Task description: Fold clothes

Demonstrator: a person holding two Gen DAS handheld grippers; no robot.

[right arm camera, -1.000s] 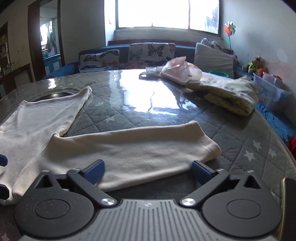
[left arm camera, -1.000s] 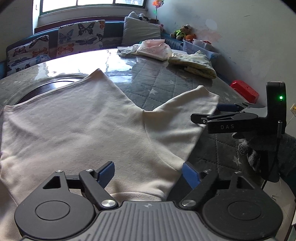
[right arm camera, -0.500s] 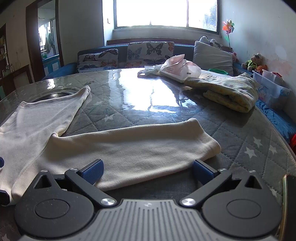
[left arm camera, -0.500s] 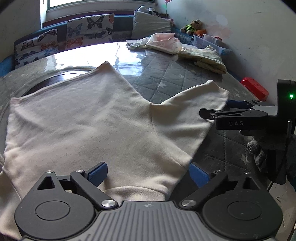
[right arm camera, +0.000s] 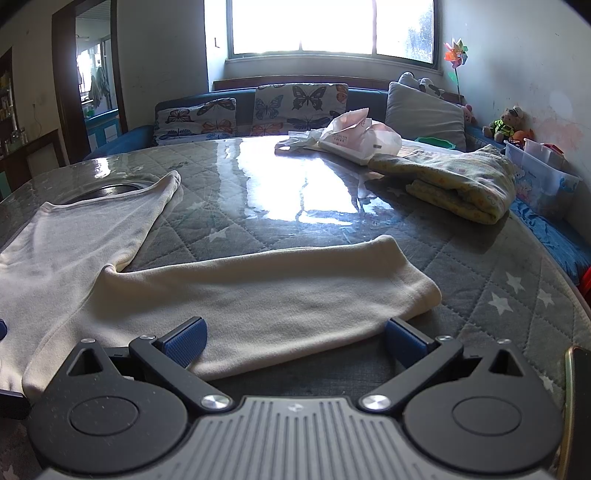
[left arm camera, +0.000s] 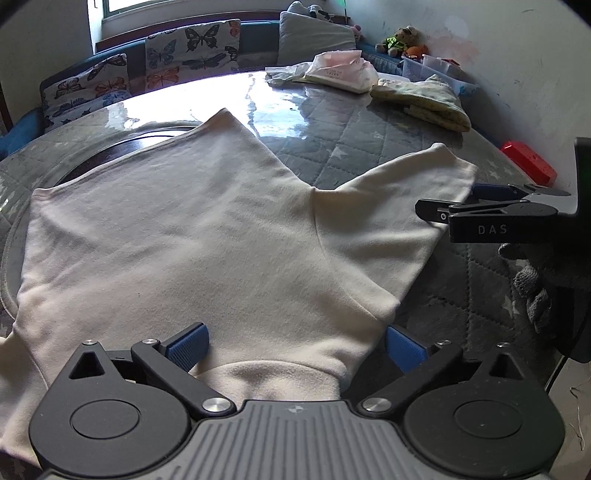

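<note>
left gripper, nearest the lens, jaws spread wide with the blue pads on either side of the collar end of a cream shirt; nothing is pinched between them. the shirt lies flat on a grey quilted table, body spread toward the far left, one sleeve stretched out to the right. right gripper, jaws likewise wide open and holding nothing, its pads straddling the near edge of that sleeve close to the cuff; in the left wrist view the same gripper appears side-on just beside the cuff, held in a gloved hand. whether either tool touches the cloth cannot be told. beyond the shirt, glare from the window on the glossy tabletop. farther on, a folded yellow garment at the right, with a pink-and-white plastic bag near it. behind the table, a bench with butterfly cushions and a grey pillow; a small teddy bear and a clear storage box by the right wall.
</note>
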